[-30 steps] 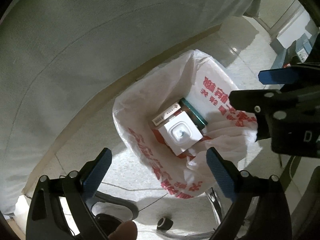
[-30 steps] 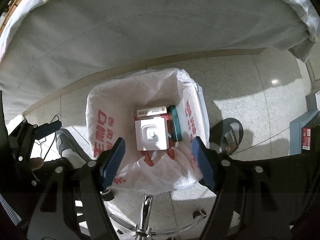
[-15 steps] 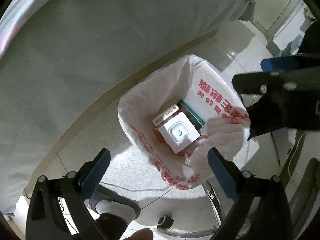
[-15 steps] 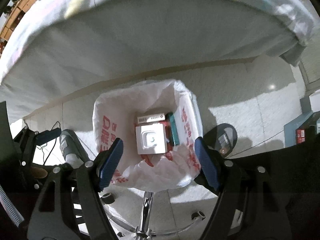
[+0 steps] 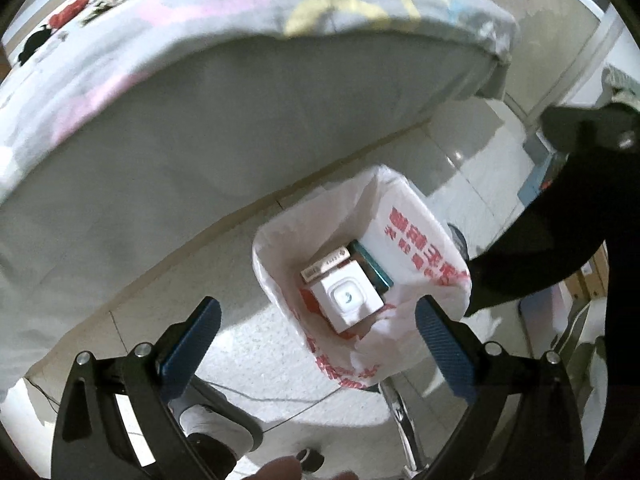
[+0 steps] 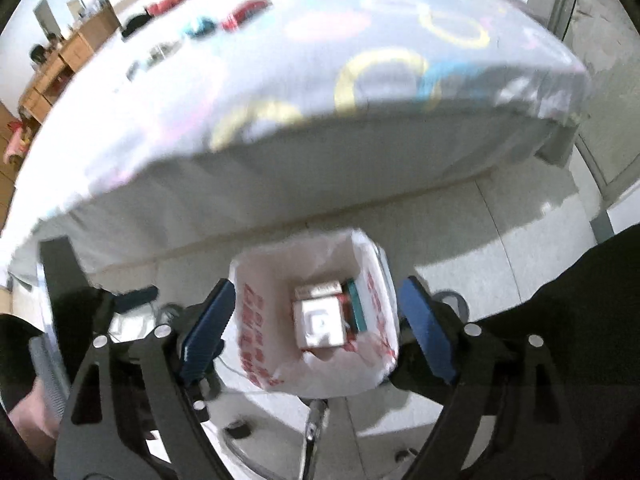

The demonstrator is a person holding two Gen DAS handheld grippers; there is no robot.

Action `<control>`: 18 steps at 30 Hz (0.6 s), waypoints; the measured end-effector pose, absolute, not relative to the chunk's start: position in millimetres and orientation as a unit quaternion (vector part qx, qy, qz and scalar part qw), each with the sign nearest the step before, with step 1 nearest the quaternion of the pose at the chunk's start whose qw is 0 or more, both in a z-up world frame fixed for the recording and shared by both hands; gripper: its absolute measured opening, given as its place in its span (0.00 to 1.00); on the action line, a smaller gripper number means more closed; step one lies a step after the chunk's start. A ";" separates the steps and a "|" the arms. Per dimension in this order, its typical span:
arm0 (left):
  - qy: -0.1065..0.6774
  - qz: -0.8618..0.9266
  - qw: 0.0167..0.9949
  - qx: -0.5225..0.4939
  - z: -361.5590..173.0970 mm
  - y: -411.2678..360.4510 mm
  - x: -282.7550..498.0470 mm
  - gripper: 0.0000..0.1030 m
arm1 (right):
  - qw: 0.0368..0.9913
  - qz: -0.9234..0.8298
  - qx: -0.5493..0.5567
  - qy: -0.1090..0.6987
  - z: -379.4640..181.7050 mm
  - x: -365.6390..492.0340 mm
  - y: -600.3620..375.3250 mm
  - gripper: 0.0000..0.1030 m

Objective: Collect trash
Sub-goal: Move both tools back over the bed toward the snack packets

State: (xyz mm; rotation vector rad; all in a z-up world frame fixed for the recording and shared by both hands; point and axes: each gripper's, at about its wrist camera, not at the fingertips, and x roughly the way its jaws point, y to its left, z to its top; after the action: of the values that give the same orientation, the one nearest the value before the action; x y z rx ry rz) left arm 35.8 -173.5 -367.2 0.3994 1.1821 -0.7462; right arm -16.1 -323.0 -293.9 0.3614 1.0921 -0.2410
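Both grippers are hanging above a white bag with red print, which is standing open on the pale floor beside a cloth-covered table. The left gripper is holding its blue-padded jaws wide apart with nothing between them, its right pad lying over the bag's near rim in that view. The right gripper is spreading its jaws wider at this moment, also empty, the bag's mouth framed between its pads. Down inside the bag, a white box is lying on top, with a flat carton just behind it and a teal packet on edge at its side against the bag's wall. Beyond the bag, the table's cloth is hanging to near the floor. Farther back, on the tabletop, small red, yellow, teal and dark items are lying scattered, too blurred to identify.
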 end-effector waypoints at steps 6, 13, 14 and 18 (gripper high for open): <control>0.516 -0.336 0.776 0.136 -338.5 -160.6 47.5 0.92 | 0.865 -0.100 0.156 0.467 -249.5 -15.1 -318.0 0.93; 0.462 -0.290 0.832 0.101 -293.7 -142.3 70.4 0.92 | 0.886 -0.091 0.153 0.427 -205.5 -8.2 -314.2 0.93; 0.451 -0.278 0.842 0.101 -285.6 -140.5 74.6 0.92 | 0.889 -0.090 0.154 0.421 -199.1 -6.6 -314.3 0.93; 0.416 -0.242 0.873 0.077 -248.2 -132.3 95.3 0.92 | 0.895 -0.079 0.163 0.407 -177.5 1.0 -314.5 0.93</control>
State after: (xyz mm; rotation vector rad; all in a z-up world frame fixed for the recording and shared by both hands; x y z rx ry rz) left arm 95.3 -132.3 -248.2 0.1611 0.8693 -0.5057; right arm 1.0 -314.5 -177.5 0.3374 0.8444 -0.1635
